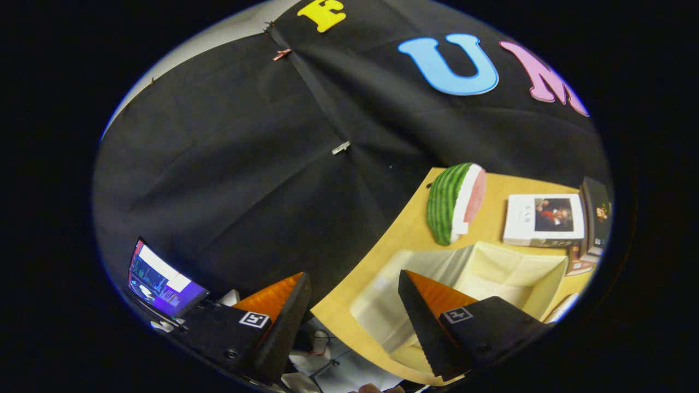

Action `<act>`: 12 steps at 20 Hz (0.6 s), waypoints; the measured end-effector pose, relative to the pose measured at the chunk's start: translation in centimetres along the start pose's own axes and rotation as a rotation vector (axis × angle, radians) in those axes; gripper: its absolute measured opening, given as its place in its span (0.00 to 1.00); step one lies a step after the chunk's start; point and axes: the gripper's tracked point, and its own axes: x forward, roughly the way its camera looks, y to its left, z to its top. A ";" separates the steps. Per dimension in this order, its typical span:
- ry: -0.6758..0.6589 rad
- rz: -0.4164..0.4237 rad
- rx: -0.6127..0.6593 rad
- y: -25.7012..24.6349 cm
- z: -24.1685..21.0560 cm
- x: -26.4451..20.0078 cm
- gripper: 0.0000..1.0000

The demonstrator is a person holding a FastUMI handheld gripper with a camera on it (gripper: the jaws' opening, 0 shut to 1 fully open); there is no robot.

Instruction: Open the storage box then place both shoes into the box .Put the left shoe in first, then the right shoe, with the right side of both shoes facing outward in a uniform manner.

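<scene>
Fingers of our gripper [354, 297] stand spread wide apart with nothing between them; through the gap we see the black cloth wall and the near edge of a wooden table [404, 232]. Our view is strongly tilted. Just ahead of our right finger [423, 316], partly hidden behind it, sits the storage box [519, 273], a pale cream box whose inside lies open to us; we cannot tell whether a lid is attached. Beyond the box, on the table, a watermelon slice [456, 202] lies nearest the cloth, and a white book [543, 219] with a picture on its cover lies just beside it, farther off to the right. Beside our left finger [284, 316], well apart from the box, we see a lit screen [161, 281]. Below the fingers lie white cables and papers [322, 363], off the table.
</scene>
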 end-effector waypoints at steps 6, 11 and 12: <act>-0.145 -0.239 -0.018 -10.3 3.9 -10.7 0.98; -0.177 -0.469 -0.007 -20.0 1.3 -18.1 0.98; -0.166 -0.496 0.001 -21.5 0.1 -19.5 0.98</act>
